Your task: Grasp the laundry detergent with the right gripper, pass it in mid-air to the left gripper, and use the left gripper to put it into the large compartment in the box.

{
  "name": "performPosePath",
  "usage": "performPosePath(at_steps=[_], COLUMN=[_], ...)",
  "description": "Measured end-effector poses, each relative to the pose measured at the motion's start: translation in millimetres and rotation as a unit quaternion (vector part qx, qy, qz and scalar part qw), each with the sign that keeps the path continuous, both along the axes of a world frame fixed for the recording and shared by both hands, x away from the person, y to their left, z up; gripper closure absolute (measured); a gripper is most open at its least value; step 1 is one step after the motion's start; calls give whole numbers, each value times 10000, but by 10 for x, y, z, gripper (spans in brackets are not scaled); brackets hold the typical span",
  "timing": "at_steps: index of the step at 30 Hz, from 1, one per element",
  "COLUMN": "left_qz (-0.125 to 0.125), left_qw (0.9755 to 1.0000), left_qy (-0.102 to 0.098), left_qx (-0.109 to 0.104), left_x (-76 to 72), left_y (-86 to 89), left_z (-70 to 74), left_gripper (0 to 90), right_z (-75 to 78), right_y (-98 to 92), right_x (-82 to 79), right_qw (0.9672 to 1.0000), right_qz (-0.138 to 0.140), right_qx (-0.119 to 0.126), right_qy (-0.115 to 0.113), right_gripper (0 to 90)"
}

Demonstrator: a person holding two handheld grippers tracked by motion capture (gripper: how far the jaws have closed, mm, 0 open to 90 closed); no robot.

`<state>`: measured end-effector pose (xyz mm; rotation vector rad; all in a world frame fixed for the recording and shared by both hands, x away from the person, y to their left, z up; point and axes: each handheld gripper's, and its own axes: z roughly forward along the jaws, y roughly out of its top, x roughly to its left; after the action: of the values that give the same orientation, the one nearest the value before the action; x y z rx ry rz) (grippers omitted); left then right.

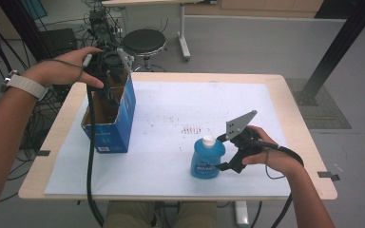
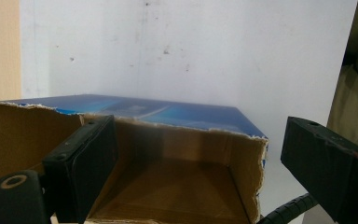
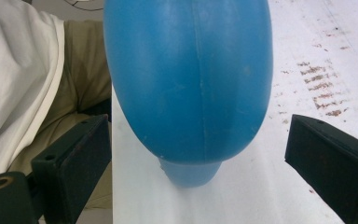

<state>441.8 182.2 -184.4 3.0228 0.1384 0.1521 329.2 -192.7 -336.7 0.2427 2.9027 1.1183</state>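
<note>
Flanking blue bottle (image 1: 207,159) — right gripper (image 1: 224,152) agape

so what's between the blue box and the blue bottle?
Bare white sheet, marked by a few brown smudges, separates the box from the bottle in the high view.

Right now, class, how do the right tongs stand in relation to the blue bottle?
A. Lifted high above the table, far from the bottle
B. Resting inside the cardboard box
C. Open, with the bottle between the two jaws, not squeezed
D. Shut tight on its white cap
C: in the right gripper view the blue bottle sits between the spread jaws of the right tongs, with a gap showing on each side.
</note>
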Motion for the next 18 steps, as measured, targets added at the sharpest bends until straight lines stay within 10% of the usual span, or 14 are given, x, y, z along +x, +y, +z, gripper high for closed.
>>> performPosePath(at_steps=[18], left_qz=[4], left_qw=[10000], left_qy=[-2], left_qx=[-19], left_x=[2], left_y=[1], left_z=[-1], left_gripper=[113], right_z=[-10], right_y=[-2], right_x=[2], right_qw=[10000], right_qz=[4], right_qx=[11], right_qy=[-8], right_gripper=[69])
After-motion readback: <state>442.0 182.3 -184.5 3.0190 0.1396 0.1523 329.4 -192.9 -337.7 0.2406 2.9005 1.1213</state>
